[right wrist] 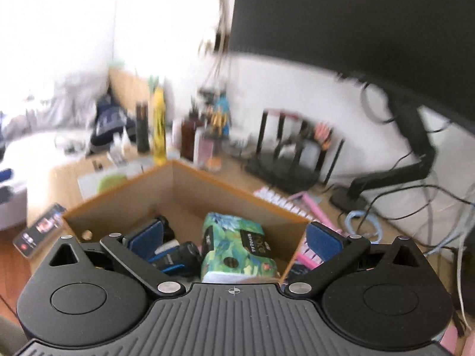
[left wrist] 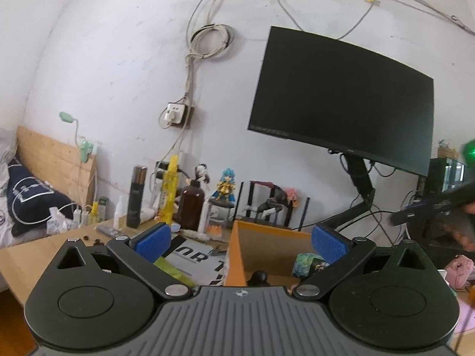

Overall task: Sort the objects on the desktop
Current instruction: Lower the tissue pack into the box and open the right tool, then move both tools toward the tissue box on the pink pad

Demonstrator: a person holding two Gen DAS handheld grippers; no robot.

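Observation:
An open cardboard box point(right wrist: 190, 178) stands on the wooden desk. Inside it lie a green leaf-printed pack point(right wrist: 228, 255) and a black and blue device point(right wrist: 175, 259). My right gripper point(right wrist: 234, 238) hovers above the box's near side, open, its blue pads point(right wrist: 148, 237) wide apart and touching nothing. In the left wrist view the same box point(left wrist: 234, 255) is just ahead, with the green pack point(left wrist: 305, 262) and a black knobbed item point(left wrist: 259, 277) in it. My left gripper point(left wrist: 241, 243) is open and holds nothing. The right view is blurred.
Bottles point(left wrist: 191, 204), a yellow tube point(left wrist: 169, 190) and figurines point(left wrist: 227, 185) line the wall behind the box. A monitor point(left wrist: 341, 98) on an arm hangs at the right. A pink keyboard point(right wrist: 299, 204) and cables lie right of the box. A hand point(left wrist: 457, 228) shows at the right edge.

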